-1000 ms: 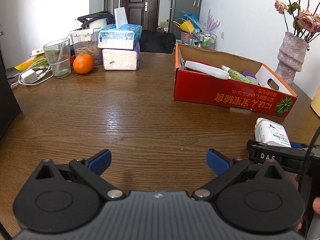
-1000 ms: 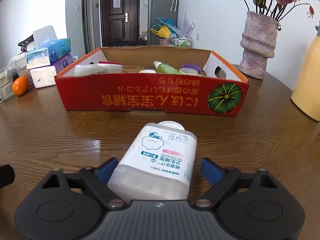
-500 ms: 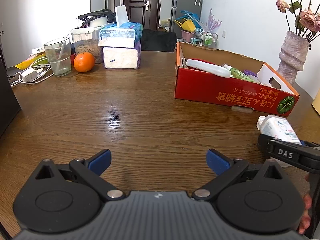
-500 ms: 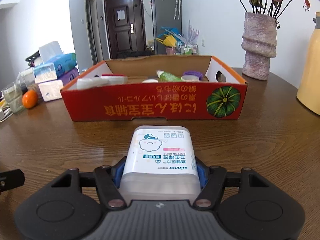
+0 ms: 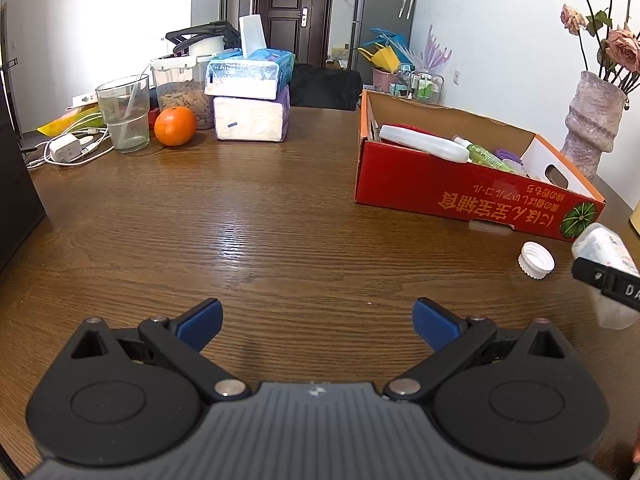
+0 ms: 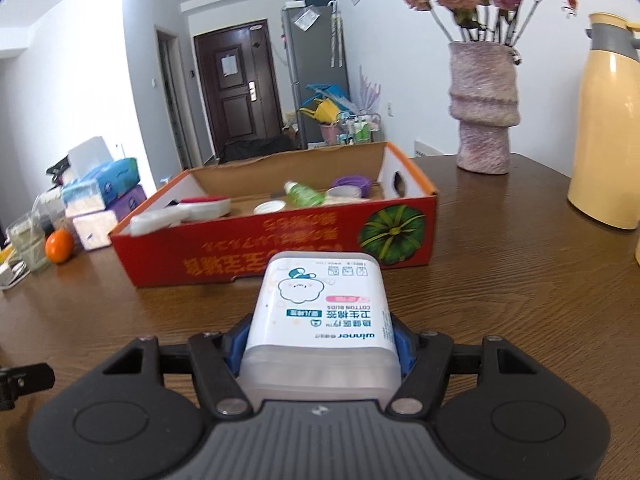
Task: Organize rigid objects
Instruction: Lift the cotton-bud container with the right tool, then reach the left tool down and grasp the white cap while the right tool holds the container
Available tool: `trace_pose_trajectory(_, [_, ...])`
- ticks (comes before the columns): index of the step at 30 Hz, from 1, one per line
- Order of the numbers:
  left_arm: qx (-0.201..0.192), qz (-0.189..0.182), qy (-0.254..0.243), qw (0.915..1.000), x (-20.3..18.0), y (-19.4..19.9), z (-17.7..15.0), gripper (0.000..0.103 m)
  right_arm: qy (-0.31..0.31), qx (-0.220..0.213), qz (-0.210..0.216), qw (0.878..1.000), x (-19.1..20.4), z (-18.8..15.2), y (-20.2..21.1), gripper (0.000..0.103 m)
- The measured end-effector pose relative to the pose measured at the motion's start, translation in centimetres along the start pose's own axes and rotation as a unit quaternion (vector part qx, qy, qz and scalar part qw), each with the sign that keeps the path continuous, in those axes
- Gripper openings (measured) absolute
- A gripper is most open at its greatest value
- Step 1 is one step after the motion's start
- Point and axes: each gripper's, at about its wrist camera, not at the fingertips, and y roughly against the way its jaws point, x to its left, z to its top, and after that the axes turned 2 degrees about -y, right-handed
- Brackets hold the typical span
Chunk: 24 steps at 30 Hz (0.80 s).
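Right fingers (image 6: 404, 346) are clamped on both sides of the cotton bud tub (image 6: 322, 320), blue pads pressed flat against its walls, so the right gripper (image 6: 320, 354) has a solid hold on it. The tub looks lifted off the tabletop (image 6: 520, 280) and points straight ahead, long axis in line with the gripper, label upside down from this camera.

The bit that matters: the red box (image 6: 280, 256) sits dead ahead of the tub, its long front wall running across the line the tub points along. So I'd guess the next move is just up and forward over that wall, then let go inside. There's already a white bottle (image 6: 180, 212), a green one (image 6: 304, 194) and some lids in there, so it needs a free spot.

Left gripper (image 5: 316, 320) is wide open with nothing between the fingers, hanging over bare wood well to the left of the box. Right hand is clearly the nearer one.

A loose white cap (image 5: 537, 260) lies on the tabletop just in front of the box. Probably next in line.
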Motion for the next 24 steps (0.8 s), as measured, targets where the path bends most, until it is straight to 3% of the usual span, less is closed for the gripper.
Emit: trace_pose_trajectory(24, [0.013,-0.026,-0.019,0.9994,-9.9,-1.2,0.5,0.103,-0.034,-0.047,-0.016,0.998,-8.7,1.9,1.6,0.065])
